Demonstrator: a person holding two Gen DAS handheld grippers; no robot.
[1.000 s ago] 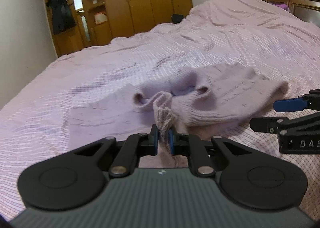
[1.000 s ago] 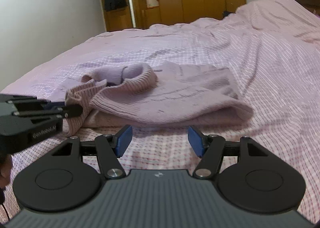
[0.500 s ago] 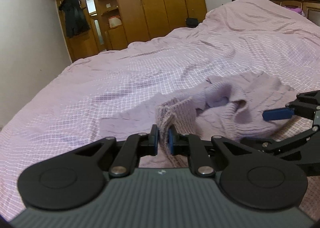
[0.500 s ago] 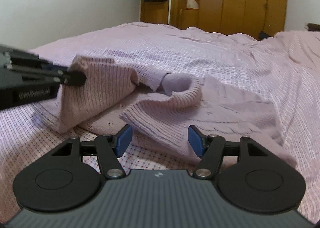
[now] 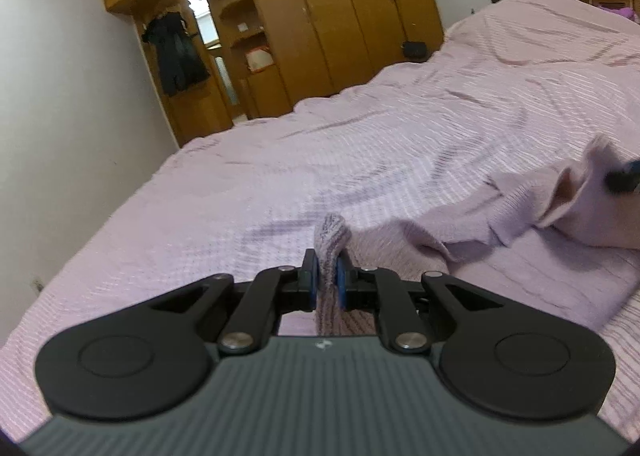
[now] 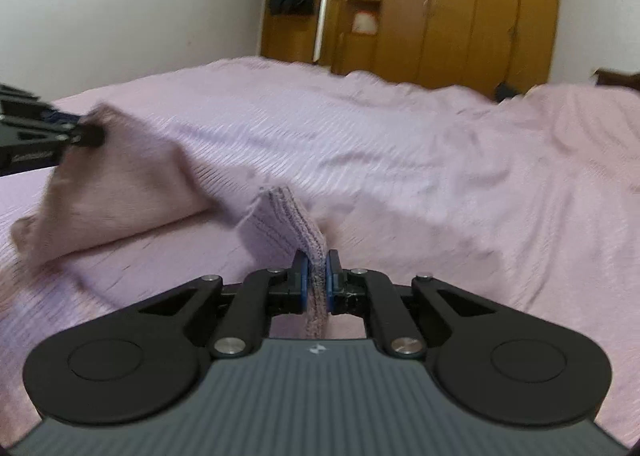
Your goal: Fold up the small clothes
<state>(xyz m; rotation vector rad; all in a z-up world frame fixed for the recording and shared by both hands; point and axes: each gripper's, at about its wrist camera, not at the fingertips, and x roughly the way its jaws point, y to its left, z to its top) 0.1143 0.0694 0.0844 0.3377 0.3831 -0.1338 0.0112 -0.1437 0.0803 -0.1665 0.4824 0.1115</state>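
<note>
Sweater (image 5: 500, 240) lifting off the bed (image 5: 360, 144), lower centre; right gripper (image 6: 316, 288), open a moment ago, now clamps its ribbed edge, left gripper (image 5: 327, 284) jaws also clamped, ready to fold

Pale pink ribbed knit garment (image 5: 480, 232), lifted, draped

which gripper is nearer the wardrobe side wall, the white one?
Left. The left gripper, shut on the sweater, sits on the side toward the white wall. The right gripper, also shut on the sweater, is farther across the bed from it.
</note>
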